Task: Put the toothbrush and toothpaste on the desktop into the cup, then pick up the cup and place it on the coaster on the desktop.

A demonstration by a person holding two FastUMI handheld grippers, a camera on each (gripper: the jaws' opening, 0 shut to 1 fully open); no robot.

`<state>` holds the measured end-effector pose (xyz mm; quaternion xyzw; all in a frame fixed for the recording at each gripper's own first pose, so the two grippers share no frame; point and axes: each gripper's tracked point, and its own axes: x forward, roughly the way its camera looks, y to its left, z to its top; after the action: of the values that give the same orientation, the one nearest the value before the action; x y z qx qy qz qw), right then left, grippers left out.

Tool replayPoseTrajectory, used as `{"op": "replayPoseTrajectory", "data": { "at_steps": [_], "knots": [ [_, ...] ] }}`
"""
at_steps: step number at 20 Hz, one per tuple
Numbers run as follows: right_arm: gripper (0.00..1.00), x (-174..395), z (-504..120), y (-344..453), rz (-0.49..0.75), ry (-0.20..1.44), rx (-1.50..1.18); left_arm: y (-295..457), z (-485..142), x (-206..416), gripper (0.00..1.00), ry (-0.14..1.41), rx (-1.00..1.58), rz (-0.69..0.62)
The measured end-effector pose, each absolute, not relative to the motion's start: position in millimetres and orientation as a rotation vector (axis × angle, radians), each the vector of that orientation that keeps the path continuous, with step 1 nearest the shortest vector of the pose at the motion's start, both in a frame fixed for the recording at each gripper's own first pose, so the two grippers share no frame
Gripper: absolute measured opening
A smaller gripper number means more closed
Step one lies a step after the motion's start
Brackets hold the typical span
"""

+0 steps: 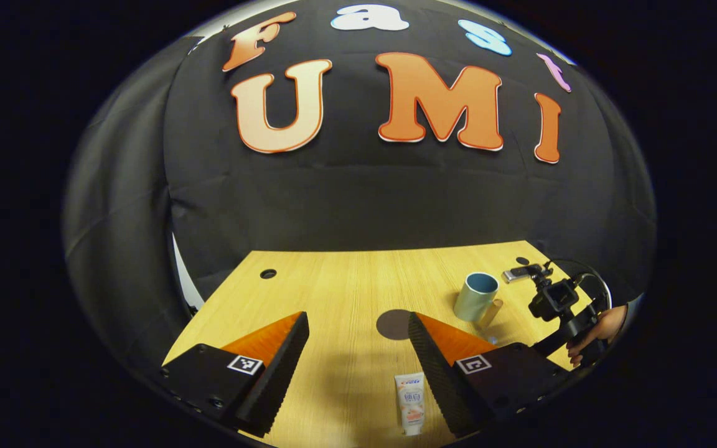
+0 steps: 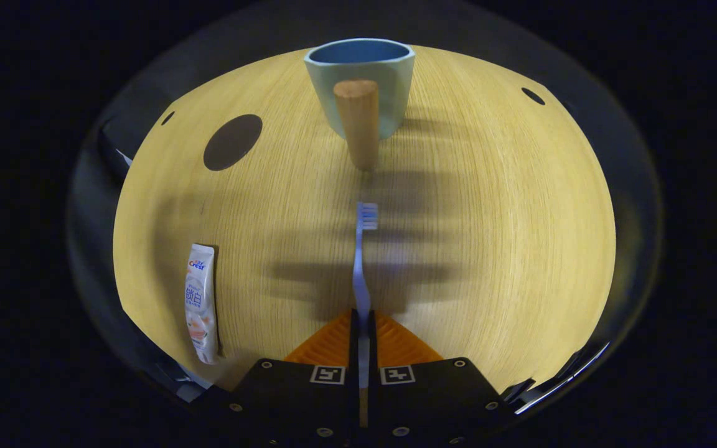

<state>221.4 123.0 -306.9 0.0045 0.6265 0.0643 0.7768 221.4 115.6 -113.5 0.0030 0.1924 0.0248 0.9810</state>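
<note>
Toothbrush (image 2: 361,261) is clamped between both fingers of the right gripper (image 2: 361,323), head pointing at the cup (image 2: 361,81), which stands upright on the desktop (image 2: 489,249), wooden handle toward the brush. Toothpaste (image 2: 200,302) lies flat, well left of the cup; the dark coaster (image 2: 232,142) sits left of the cup. Left gripper (image 1: 358,336) fingers spread apart, toothpaste between them below.

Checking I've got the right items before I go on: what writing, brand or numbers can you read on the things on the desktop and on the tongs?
toothpaste tube: a logo and lines of print, too small and warped to read reliably.
coded markers on the left tongs and right tongs: square patterns, no words.
cup, toothbrush, coaster: no text visible.
</note>
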Motion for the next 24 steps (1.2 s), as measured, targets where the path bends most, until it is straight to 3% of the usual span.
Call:
{"op": "replayPoseTrajectory", "data": {
  "at_steps": [10, 24],
  "knots": [
    [0.06, 214.8, -255.5, 118.1, 0.153, 1.199, 0.086, 75.5, -196.7, 212.3, 0.97, 0.713, -0.006, -0.116],
    [0.06, 214.7, -217.0, 112.9, 0.083, 1.031, 0.143, 52.2, -310.3, 169.6, 0.98, 1.263, -0.098, -0.174]
  ]
}}
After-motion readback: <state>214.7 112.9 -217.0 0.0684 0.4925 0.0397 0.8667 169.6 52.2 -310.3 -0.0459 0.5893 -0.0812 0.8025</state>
